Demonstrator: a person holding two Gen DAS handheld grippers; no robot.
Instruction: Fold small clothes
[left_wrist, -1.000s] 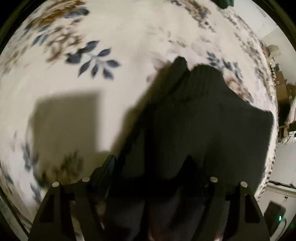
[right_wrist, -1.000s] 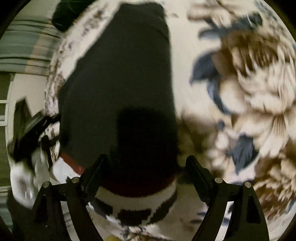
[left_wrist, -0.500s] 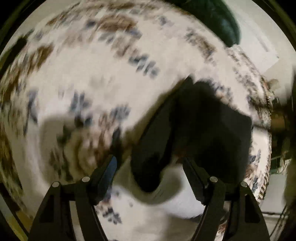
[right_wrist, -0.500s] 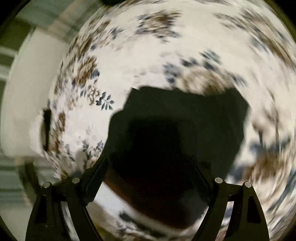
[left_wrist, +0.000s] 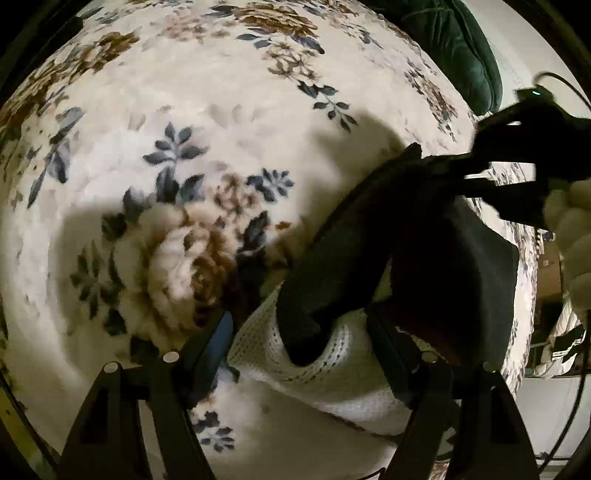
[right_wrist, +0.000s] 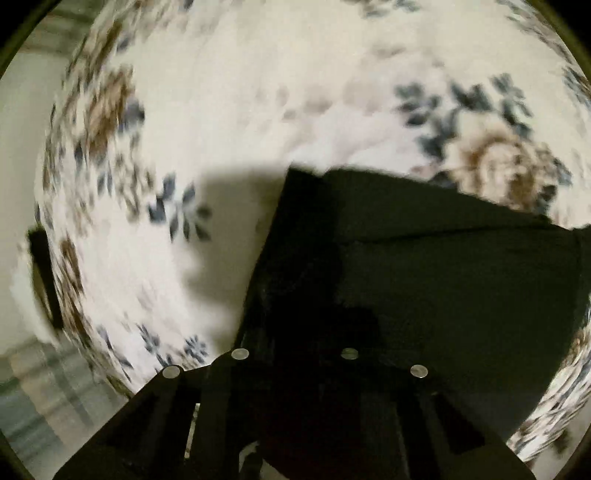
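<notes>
A small dark knit sweater (left_wrist: 436, 258) with a white patterned hem (left_wrist: 332, 369) and a red band lies on a floral blanket (left_wrist: 184, 110). My left gripper (left_wrist: 299, 332) is open, its fingers on either side of a dark sleeve end lying over the white hem. In the left wrist view the right gripper (left_wrist: 458, 173) is at the sweater's far edge, pinching the dark cloth. In the right wrist view my right gripper (right_wrist: 295, 332) is shut on the dark sweater (right_wrist: 443, 288), which fills the lower right.
A dark green cushion (left_wrist: 454, 48) lies at the blanket's far edge. The person's hand (left_wrist: 569, 236) holds the right gripper at the far right. The blanket's edge and a striped floor (right_wrist: 37, 398) show at the lower left of the right wrist view.
My left gripper let go of the sweater and pulled back to the hem, now open. My right gripper swung to the sweater's edge and closed on the dark cloth.
</notes>
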